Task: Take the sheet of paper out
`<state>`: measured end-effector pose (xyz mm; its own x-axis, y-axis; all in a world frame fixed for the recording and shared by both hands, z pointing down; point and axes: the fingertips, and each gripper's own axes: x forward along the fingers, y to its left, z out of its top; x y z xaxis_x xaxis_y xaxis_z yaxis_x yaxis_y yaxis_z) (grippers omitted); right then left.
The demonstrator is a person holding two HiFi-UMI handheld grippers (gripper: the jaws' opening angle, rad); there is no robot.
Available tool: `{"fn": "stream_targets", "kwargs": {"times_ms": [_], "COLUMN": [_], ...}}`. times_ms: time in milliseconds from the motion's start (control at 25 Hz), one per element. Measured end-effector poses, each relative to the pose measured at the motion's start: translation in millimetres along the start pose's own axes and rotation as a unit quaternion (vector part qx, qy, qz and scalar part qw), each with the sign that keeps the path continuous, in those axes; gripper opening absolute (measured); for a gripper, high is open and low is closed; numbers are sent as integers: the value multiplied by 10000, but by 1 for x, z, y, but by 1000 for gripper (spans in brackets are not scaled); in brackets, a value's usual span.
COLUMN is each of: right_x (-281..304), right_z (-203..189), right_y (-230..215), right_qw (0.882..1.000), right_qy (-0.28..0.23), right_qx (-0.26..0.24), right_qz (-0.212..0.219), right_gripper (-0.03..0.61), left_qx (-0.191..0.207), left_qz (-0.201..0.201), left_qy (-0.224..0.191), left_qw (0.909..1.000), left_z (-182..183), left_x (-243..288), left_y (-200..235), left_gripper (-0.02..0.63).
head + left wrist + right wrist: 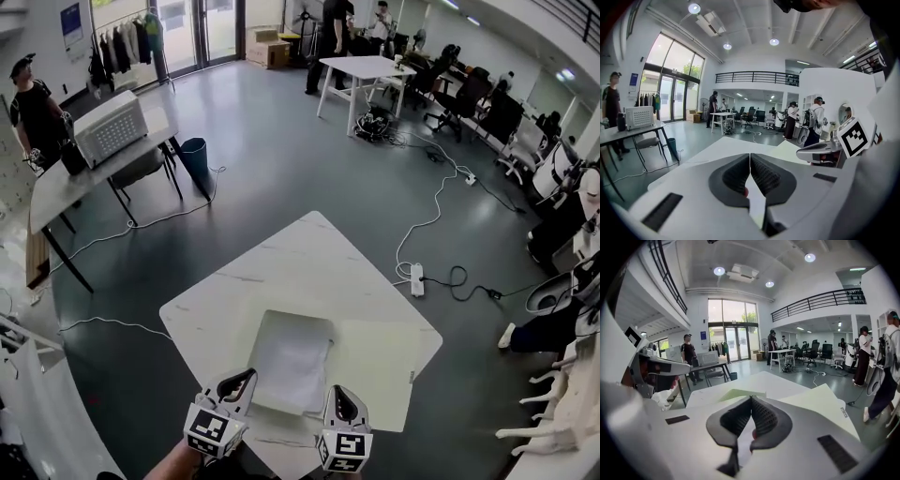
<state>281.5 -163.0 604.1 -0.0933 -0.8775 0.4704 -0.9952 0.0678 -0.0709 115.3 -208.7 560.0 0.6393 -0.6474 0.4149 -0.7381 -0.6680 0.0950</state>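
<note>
Both shut and empty, my left gripper [236, 382] and right gripper [339, 401] hung at the near edge of the folder [380, 361]. Sheet of paper [291, 361] lay in the folder. Risk, I judged: pinching the folder along with the sheet would drag both across the desk [309, 258].

Both grippers sit low in the head view, side by side, angled forward and slightly down. Left gripper [246, 377]: jaws pressed together, nothing between them. Right gripper [339, 394]: jaws together too, empty. A bare forearm [173, 464] shows behind the left one.
</note>
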Motion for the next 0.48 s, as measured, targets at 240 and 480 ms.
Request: {"fn": "stream_targets", "kwargs": {"times_ms": [240, 480], "right_x": [47, 93], "right_z": [-24, -51], "right_y": [-10, -18], "right_qw": [9990, 9960], "right_qy": [365, 788], "right_qx": [-57, -108], "right_qz": [246, 413], "right_gripper": [17, 18], "left_qx": [-197, -361], "left_qz": [237, 330], "left_qy": [221, 443], "left_qw": [9993, 9978], "left_z": [-24, -51], "left_x": [31, 63], "left_y": [20, 35], "left_gripper": [25, 25]}}
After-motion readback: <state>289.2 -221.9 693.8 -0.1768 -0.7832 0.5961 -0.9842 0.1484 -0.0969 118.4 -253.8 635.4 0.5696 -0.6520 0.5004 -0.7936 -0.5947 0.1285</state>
